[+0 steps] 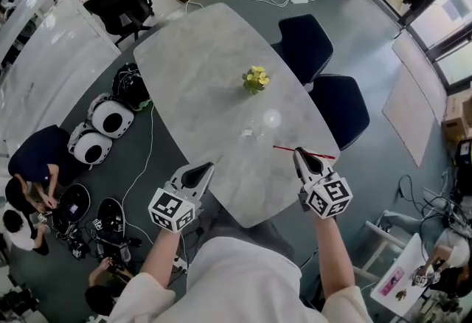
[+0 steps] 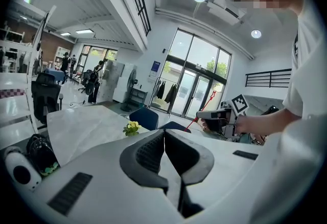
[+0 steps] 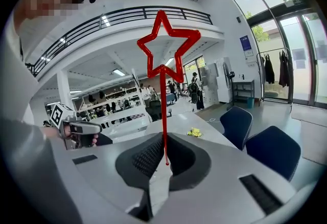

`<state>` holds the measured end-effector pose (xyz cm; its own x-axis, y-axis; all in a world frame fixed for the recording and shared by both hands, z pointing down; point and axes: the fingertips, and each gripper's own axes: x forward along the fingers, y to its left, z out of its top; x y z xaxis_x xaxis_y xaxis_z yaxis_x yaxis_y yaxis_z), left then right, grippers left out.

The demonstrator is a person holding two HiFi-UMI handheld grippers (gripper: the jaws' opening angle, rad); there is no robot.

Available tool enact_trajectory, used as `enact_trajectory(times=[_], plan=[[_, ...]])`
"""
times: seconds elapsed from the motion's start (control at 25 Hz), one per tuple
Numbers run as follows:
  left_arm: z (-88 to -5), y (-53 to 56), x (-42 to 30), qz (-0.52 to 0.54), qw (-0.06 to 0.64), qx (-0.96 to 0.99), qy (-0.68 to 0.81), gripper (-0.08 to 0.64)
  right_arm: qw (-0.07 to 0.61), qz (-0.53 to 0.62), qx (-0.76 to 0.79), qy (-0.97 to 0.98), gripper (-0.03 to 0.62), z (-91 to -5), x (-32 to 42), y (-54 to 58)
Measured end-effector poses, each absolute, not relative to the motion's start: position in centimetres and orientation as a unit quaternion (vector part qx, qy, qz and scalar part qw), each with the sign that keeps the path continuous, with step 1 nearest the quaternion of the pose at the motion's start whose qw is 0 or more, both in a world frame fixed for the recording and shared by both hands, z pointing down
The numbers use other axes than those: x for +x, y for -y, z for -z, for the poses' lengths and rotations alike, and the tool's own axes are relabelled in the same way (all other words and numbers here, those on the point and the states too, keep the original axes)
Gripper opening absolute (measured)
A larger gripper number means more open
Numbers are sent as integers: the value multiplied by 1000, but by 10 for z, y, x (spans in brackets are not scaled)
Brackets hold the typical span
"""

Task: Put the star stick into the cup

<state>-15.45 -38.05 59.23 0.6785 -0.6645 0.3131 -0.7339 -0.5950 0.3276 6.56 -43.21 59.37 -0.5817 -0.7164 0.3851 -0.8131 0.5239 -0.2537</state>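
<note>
A thin red stick topped by an open red star stands up between the jaws of my right gripper, which is shut on its lower end. From the head view the star stick shows as a red line across the right gripper, over the table's near right edge. The clear cup stands on the marble table, a little beyond and left of that gripper. My left gripper hovers at the table's near left edge, its jaws shut with nothing in them.
A small pot of yellow flowers sits mid-table beyond the cup. Two dark blue chairs stand along the table's right side. On the floor at left lie helmets, cables and other gear, with people crouched there.
</note>
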Motion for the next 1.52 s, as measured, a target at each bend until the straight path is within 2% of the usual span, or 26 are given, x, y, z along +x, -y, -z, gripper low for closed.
enact_trajectory(times=[0.68, 1.52], plan=[[-697, 439, -149, -87, 264, 854, 439, 20, 184, -226, 380, 878, 21, -758, 14, 527], [-762, 446, -183, -92, 309, 819, 475, 20, 271, -257, 364, 853, 25, -901, -32, 569]])
